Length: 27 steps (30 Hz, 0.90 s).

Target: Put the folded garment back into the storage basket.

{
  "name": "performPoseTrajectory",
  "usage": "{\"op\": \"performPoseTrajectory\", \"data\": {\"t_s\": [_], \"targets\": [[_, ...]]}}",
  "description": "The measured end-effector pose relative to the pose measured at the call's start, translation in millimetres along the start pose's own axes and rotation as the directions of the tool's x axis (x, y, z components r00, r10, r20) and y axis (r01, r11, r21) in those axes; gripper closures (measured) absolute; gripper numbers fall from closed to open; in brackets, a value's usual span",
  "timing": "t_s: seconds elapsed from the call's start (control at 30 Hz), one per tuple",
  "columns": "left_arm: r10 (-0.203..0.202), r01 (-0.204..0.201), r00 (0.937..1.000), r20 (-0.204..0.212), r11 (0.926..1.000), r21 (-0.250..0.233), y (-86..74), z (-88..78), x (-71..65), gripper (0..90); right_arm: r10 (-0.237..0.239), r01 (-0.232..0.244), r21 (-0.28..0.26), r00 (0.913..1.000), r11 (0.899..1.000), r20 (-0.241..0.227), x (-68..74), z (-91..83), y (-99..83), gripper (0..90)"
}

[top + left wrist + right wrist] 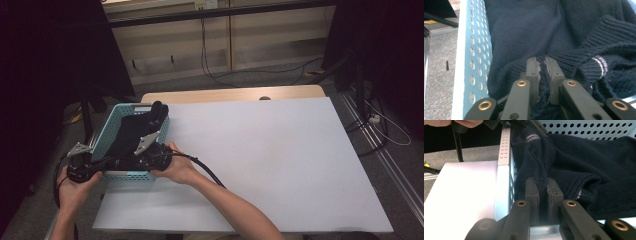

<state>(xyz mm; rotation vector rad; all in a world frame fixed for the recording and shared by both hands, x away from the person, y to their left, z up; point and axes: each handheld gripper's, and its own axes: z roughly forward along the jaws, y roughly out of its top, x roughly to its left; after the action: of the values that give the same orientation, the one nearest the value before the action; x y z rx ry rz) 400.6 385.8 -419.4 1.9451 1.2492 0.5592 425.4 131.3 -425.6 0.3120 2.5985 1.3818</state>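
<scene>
1. A dark navy knitted sweater (131,134) is lying inside a light blue perforated basket (111,123), which is sitting at the left edge of the white table (280,160). Part of the sweater is spilling over the basket's far right corner.
2. The left gripper (542,65) is reaching into the basket beside its perforated wall (475,57). Its jaws are standing nearly together, pinching a ribbed fold of the sweater (564,37) between the pads.
3. The right gripper (543,185) is working at the basket's rim (504,147). Its jaws are likewise drawn narrow, clamping a bunched fold of the sweater (584,160).
4. In the high view, both hands are holding the grippers at the near end of the basket, the left gripper (80,162) outside the near left corner, the right gripper (150,150) over the near rim.
5. A pale stripe (599,65) is showing on the ribbed cuff just beside the left gripper.
</scene>
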Motion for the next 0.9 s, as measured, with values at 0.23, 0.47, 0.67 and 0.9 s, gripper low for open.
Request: {"op": "performPoseTrajectory", "data": {"t_s": [0.23, 0.47, 0.67, 0.9], "targets": [[-0.052, 0.054, 0.9985, 0.016, 0.9907, -0.125, 3.3, -14.5, -1.8, 64.0, 0.008, -0.008, -0.007, 1.0000, 1.000, -0.003, -0.5, -9.0, 1.6, 63.8], [-0.054, 0.054, 0.9985, 0.008, 0.9805, -0.189, 10.1, -24.8, -14.2, 42.0, 0.015, -0.014, -0.054, 0.9997, 0.998, 0.018, -1.8, -30.1, -0.7, 52.4], [-0.021, 0.035, 0.9974, 0.069, 0.9796, -0.198, 18.4, -18.3, -34.2, 38.3, 0.032, -0.030, -0.095, 0.9991, 0.995, 0.027, -1.4, -51.0, -9.8, 47.0], [0.053, -0.038, 0.9953, 0.080, 0.9825, -0.182, 36.7, 0.6, -62.3, 37.9, 0.062, -0.055, -0.117, 0.9964, 0.992, 0.057, -1.2, -76.4, -29.9, 44.7]]}}
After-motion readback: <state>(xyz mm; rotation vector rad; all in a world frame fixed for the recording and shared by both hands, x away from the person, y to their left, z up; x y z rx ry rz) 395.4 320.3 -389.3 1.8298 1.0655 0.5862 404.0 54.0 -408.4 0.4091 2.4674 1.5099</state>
